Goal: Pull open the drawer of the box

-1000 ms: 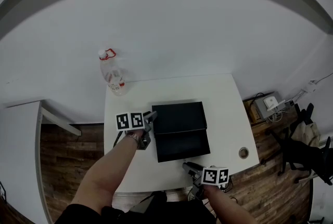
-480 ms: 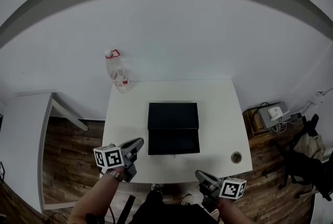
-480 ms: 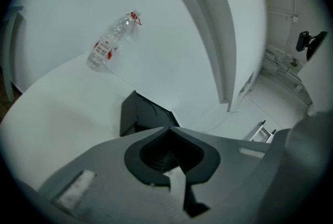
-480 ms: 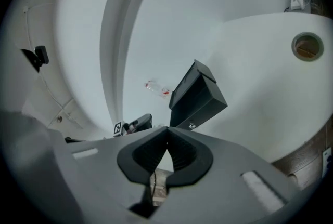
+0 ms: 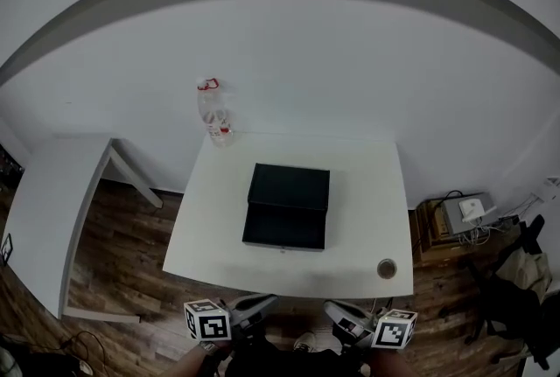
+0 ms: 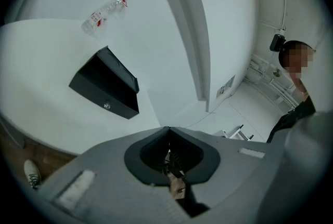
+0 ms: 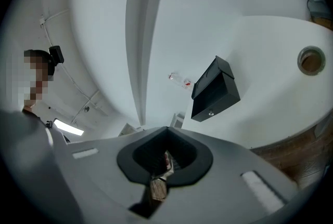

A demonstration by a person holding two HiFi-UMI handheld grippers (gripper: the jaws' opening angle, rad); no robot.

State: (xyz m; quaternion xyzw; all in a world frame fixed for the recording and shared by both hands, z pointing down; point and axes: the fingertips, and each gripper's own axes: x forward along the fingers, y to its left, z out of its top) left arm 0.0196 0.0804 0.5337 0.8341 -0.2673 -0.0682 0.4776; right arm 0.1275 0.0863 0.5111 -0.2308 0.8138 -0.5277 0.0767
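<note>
A black box (image 5: 289,187) sits mid-table on the white table (image 5: 359,191). Its drawer (image 5: 284,228) stands pulled out toward the near edge. The drawer front carries a small round knob (image 6: 106,106), which also shows in the right gripper view as the knob (image 7: 210,113). My left gripper (image 5: 262,303) hangs off the table's near edge at the bottom left, shut and empty. My right gripper (image 5: 331,307) hangs beside it at the bottom right, also shut on nothing. Both are well apart from the box (image 6: 104,82).
A clear plastic bottle (image 5: 214,115) with a red cap stands at the table's back-left corner. A round cable hole (image 5: 386,268) is near the front right corner. A second white table (image 5: 52,209) stands left, and electrical gear (image 5: 468,213) lies on the floor right.
Both grippers have drawn back from the box to beyond the table's near edge. The left one has left the box's left side. The head view has backed away too.
</note>
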